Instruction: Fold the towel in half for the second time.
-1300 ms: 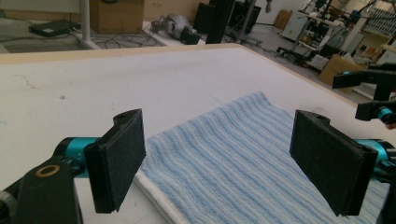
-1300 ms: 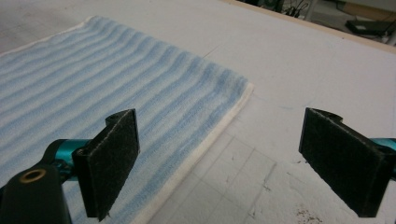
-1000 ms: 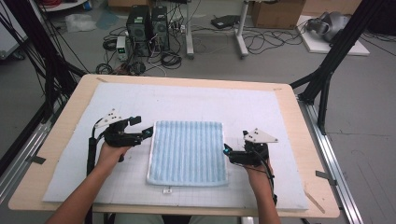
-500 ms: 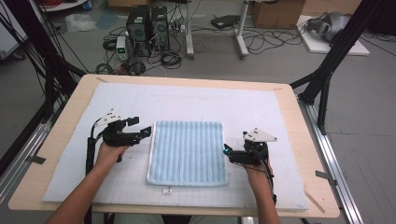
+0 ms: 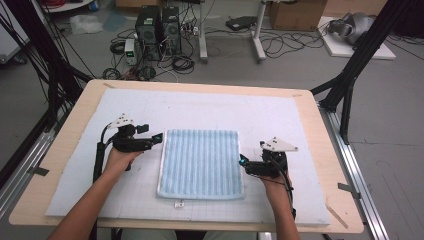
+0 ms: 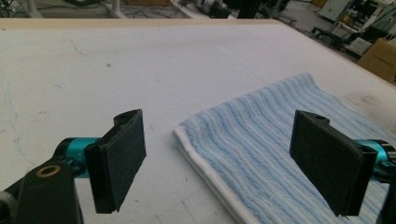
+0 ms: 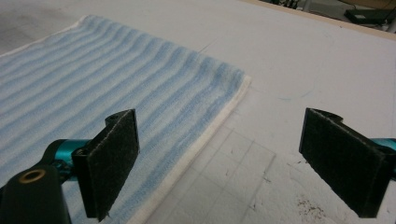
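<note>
- My blue towel (image 5: 201,162) lies flat in the middle of the white mat (image 5: 280,115), between my two tools.
- It looks soft and light. I think it will bend and flop when I lift it, so it needs a hold on both sides.
- It looks folded, with more than one layer at its white edge (image 6: 205,163). I think I must pinch all the layers or one will slip out.
- My left gripper (image 5: 156,138) is spread wide and holds nothing. It sits just beside the towel's far left corner.
- My right gripper (image 5: 242,161) is also spread wide and holds nothing. It sits just beside the towel's right edge, nearer to me.
- I think the corners and edges are the best places to grab.
- The mat looks a bit rough, so the towel should not slide much.
- The mat lies on a wooden table (image 5: 327,150).
- Behind the table, the floor has black computer boxes (image 5: 159,30) and many cables (image 5: 285,45).
</note>
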A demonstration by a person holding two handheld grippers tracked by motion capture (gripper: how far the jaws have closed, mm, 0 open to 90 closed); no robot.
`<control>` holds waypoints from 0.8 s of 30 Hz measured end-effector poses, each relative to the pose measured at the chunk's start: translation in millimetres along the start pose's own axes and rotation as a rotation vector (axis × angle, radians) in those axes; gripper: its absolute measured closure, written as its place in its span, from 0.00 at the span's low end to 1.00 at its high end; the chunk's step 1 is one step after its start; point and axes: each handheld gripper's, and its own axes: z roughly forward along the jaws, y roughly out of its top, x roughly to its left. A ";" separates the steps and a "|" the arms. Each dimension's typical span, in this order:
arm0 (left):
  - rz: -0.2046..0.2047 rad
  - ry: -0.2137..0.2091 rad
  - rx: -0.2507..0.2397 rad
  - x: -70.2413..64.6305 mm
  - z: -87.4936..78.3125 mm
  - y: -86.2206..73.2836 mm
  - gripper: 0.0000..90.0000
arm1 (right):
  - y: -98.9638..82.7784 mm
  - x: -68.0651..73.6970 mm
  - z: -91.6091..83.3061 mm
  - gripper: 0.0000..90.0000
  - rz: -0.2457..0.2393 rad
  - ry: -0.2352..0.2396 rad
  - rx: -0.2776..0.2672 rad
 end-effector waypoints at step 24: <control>0.055 0.089 0.211 13.9 53.4 3.8 0.44 | -2.0 1.4 5.5 0.13 0.013 0.023 0.033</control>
